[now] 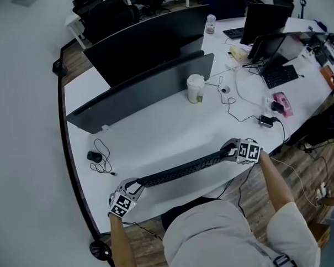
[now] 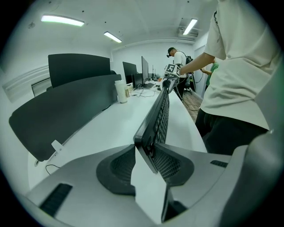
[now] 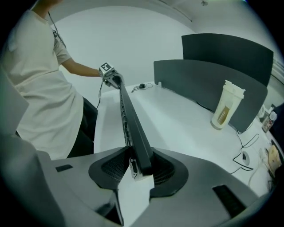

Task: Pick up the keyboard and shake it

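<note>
Matt black plastic keyboard [image 1: 182, 170] over a smooth, faintly glossy white desktop [image 1: 156, 136]; wood-grain plank floor [image 1: 302, 169].

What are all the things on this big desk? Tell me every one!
Long black keyboard: one, black, held on edge between both tongs.
White desk: one, white, under everything.
Dark divider panels: two, dark grey, across the desk's middle.
Tall white lidded cup: one, white, beside the panels.
Small black corded mouse: one, black, desk's left.
Small pink object: one, pink, desk's right edge.
Left tongs: one, grey, clamped on keyboard's left end.
Right tongs: one, grey, clamped on its right end.
</note>
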The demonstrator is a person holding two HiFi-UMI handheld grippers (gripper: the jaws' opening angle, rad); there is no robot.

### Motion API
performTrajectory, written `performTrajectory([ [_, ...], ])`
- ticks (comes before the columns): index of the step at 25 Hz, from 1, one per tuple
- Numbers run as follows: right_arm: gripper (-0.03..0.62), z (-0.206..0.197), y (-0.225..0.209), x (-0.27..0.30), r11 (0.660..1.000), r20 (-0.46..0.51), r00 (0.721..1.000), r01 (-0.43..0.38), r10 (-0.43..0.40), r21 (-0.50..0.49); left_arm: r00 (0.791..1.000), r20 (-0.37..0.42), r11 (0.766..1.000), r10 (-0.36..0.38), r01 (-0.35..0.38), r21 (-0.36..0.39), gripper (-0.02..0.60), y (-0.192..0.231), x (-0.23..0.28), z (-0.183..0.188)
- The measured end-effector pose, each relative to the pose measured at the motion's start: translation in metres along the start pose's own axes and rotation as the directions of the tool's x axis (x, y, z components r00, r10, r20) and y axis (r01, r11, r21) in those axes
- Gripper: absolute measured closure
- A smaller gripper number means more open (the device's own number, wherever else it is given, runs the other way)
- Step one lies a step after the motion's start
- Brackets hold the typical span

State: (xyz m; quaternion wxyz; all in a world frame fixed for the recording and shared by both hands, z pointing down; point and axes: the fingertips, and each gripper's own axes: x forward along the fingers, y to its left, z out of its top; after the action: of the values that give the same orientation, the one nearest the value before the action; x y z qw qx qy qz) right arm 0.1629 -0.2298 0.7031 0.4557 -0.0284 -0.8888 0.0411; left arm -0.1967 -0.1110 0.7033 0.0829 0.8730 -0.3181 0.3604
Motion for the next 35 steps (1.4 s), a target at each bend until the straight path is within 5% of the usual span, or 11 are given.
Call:
performTrajectory([
  [11, 0.454, 0.001, 0.011, -0.003, 0.996, -0.062, 0.998, -0.032, 0.027, -0.08, 0.989, -0.075, 0.992, -0.126, 0.127, 0.005, 0.412, -0.008, 0.011, 0.002],
  [20, 0.459, 0.004, 0.014, -0.003, 0.991, -0.114, 0.993, -0.024, 0.009, -0.132, 0.934, -0.256, 0.958, -0.249, 0.276, 0.073, 0.383, -0.031, 0.044, -0.003],
  [26, 0.461, 0.003, 0.019, -0.004, 0.991, -0.14, 0.99, -0.012, -0.007, -0.134, 0.894, -0.342, 0.935, -0.29, 0.341, 0.098, 0.473, -0.045, 0.05, -0.005],
  [29, 0.465, 0.004, 0.02, -0.005, 0.988, -0.173, 0.985, 0.004, -0.031, -0.154, 0.884, -0.381, 0.93, -0.271, 0.343, 0.134, 0.483, -0.042, 0.049, -0.005],
  [35, 0.467, 0.026, -0.007, -0.017, 0.96, -0.153, 0.969, 0.156, -0.195, -0.232, 0.915, -0.394, 0.94, -0.09, 0.209, 0.27, 0.486, 0.004, 0.047, 0.016],
])
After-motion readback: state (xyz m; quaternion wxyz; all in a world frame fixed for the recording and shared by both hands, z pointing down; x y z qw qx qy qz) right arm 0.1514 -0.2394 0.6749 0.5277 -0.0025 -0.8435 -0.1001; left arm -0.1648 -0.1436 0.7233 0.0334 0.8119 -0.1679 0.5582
